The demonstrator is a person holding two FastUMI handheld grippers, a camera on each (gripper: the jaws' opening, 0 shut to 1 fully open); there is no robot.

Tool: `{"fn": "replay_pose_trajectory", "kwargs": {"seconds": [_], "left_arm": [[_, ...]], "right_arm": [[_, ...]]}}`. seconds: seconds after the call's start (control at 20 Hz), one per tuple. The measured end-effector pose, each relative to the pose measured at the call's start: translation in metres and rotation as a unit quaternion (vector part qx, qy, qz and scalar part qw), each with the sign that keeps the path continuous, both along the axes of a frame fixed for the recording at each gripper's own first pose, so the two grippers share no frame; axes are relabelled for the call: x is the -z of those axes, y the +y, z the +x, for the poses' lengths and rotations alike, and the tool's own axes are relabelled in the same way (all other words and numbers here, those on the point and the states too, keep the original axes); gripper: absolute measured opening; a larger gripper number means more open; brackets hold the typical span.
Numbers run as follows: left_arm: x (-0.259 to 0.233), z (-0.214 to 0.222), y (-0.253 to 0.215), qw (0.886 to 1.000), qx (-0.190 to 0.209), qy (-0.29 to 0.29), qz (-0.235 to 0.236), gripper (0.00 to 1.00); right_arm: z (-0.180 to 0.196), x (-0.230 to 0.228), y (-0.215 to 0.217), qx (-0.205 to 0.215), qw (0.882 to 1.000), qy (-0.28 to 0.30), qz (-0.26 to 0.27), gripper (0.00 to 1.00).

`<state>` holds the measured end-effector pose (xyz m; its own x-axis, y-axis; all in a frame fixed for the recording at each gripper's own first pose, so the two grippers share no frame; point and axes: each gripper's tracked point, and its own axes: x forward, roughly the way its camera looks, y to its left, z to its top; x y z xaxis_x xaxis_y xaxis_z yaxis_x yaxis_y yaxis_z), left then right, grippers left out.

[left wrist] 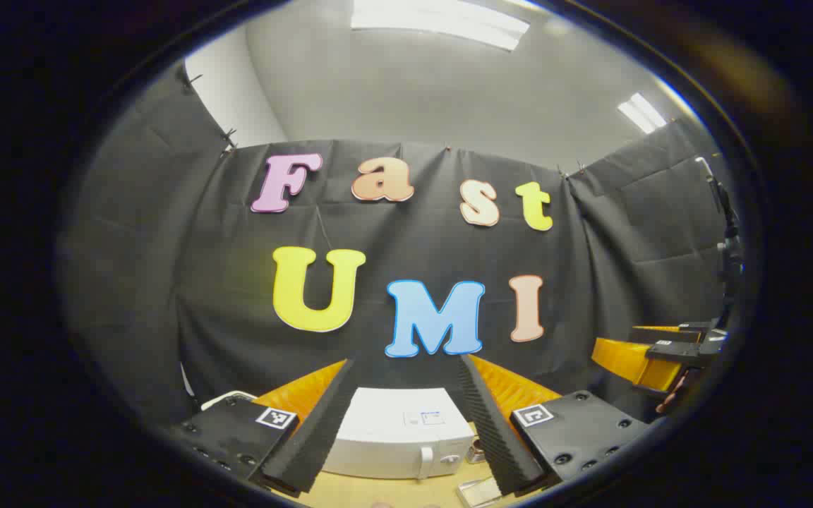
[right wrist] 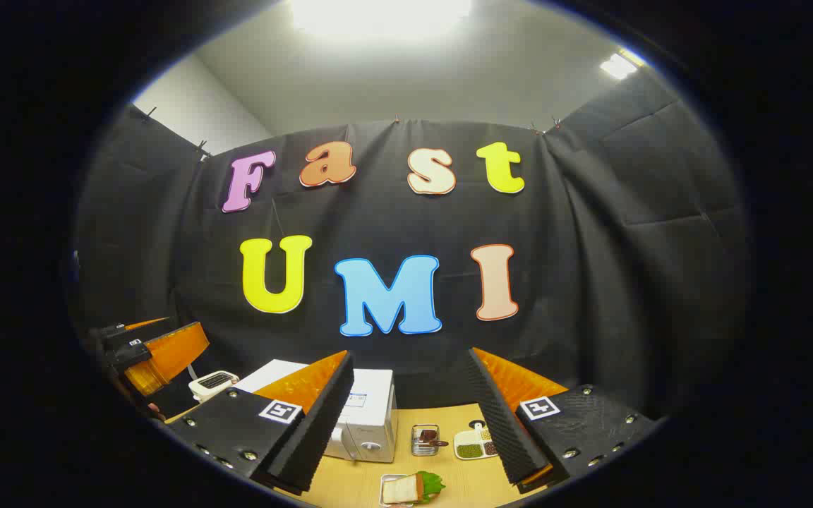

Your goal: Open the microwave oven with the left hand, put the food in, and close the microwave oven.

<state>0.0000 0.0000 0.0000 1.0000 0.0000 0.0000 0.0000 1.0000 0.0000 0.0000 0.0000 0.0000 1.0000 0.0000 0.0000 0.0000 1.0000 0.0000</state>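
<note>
White box-shaped microwave oven (left wrist: 398, 430), door closed, on tan wooden table (right wrist: 449, 466); sandwich on clear tray (right wrist: 406, 488) before it; left gripper (left wrist: 402, 430) and right gripper (right wrist: 406, 423) spread empty, poised to approach.

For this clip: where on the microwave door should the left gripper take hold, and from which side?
Grip the vertical handle at the right edge of the microwave door, coming straight in from the front. It is an upright bar, so the open left gripper would likely close across it sideways.
</note>
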Motion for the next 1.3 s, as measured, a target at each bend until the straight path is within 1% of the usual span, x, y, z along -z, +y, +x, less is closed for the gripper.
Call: {"fn": "replay_pose_trajectory", "kwargs": {"seconds": [0.05,0.25,0.5,0.55,0.65,0.75,0.8,0.95,1.1,1.25,1.3], "left_arm": [[0.000,0.000,-0.002,1.000,0.001,-0.001,-0.001,0.94],[-0.002,0.002,-0.010,1.000,0.005,-0.005,0.009,0.94],[0.003,0.005,-0.009,1.000,0.001,0.003,0.005,0.94],[0.006,0.006,-0.008,1.000,-0.001,0.005,0.005,0.98],[0.011,0.010,-0.011,1.000,0.003,0.009,0.002,0.94],[0.016,0.012,-0.014,1.000,0.007,0.011,0.002,0.94],[0.017,0.014,-0.013,1.000,0.007,0.009,0.004,0.96],[0.024,0.015,-0.017,1.000,0.016,0.001,-0.001,0.98],[0.052,0.022,-0.017,1.000,0.020,0.009,-0.002,0.96],[0.095,0.031,-0.014,0.999,0.020,0.025,0.009,0.96],[0.110,0.034,-0.014,0.999,0.021,0.027,0.012,0.94]], "right_arm": [[0.001,-0.001,-0.001,-0.001,1.000,-0.001,0.000,0.96],[0.003,-0.003,-0.007,0.003,1.000,-0.005,0.002,0.96],[0.004,0.000,-0.012,0.006,1.000,-0.006,0.007,0.96],[0.005,0.001,-0.014,0.008,1.000,-0.005,0.008,0.96],[0.007,0.008,-0.017,0.010,1.000,0.002,0.007,0.96],[0.008,0.011,-0.020,0.013,1.000,0.007,0.010,0.96],[0.008,0.012,-0.021,0.013,1.000,0.008,0.014,0.96],[0.010,0.017,-0.023,0.015,1.000,0.013,0.018,0.96],[0.009,0.027,-0.027,0.019,1.000,0.021,0.011,0.96],[0.011,0.044,-0.029,0.020,0.999,0.042,0.012,0.96],[0.012,0.051,-0.029,0.021,0.998,0.050,0.013,0.96]]}}
